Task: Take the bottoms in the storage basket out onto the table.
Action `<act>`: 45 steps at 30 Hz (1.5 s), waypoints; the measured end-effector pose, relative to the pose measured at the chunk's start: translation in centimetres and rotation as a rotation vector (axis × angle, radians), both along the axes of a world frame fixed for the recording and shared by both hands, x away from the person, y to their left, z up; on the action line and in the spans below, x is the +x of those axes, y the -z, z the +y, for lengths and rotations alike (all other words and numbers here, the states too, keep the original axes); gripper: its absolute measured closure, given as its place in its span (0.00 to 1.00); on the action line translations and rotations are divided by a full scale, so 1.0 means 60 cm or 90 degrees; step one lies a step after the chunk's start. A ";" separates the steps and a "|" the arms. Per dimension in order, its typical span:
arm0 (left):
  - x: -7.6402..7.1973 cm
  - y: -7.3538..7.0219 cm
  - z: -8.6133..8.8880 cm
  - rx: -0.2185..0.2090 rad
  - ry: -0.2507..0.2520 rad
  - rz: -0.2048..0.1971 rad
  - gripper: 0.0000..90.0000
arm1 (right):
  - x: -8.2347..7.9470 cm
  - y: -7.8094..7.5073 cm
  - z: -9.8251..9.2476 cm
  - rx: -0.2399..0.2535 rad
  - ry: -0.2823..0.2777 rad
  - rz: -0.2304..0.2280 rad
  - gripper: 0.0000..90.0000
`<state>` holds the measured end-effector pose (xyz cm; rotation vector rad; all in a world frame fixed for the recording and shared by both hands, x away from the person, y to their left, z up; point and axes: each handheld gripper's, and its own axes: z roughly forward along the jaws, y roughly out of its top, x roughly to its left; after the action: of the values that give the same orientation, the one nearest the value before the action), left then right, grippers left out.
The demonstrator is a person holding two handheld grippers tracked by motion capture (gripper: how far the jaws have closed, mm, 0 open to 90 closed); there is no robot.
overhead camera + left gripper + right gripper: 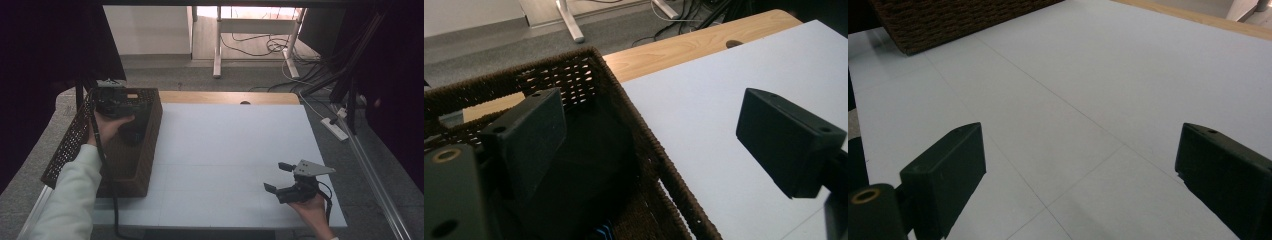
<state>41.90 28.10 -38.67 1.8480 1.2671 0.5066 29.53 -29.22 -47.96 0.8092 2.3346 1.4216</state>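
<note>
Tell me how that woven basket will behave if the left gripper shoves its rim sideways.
The woven basket looks stiff-walled and broad-based, so it would probably slide rather than tip. The white table cover looks smooth, so expect little grip. Dark contents inside may add some weight.

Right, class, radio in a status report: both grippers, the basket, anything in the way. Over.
Left gripper open over the woven basket, holding nothing. Right gripper open, low over the white table. Dark contents in basket, unclear. Nothing in the way.

A wooden table (225, 97) carries a white board (235, 150) that covers nearly all its top. A dark woven basket (145, 150) stands on the board, directly under the left gripper (117, 102) and far from the right gripper (280, 177).
</note>
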 end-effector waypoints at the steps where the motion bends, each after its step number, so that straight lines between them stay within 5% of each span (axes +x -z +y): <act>1: 0.001 0.001 0.000 -0.002 -0.001 0.001 0.13 | 0.000 0.000 0.000 0.000 -0.002 0.001 0.07; 6: 0.011 0.014 0.000 -0.021 -0.013 -0.001 0.14 | -0.001 0.001 0.001 -0.001 -0.001 0.000 0.07; 13: 0.029 0.026 0.000 0.014 -0.019 0.005 0.14 | 0.002 0.002 0.001 0.000 -0.006 0.005 0.07; 22: 0.048 0.044 0.010 0.020 -0.033 0.024 0.14 | 0.001 0.004 0.003 -0.008 -0.004 0.006 0.07; 28: 0.053 0.046 0.013 0.031 -0.033 0.014 0.16 | 0.000 0.004 0.002 -0.015 0.000 0.000 0.07; 45: 0.089 0.083 0.012 0.062 -0.051 0.068 0.13 | 0.001 0.007 0.002 -0.018 0.000 0.005 0.07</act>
<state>47.25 28.83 -43.67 1.9333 1.4151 0.5265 29.60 -29.11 -48.36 0.8090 2.3549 1.3836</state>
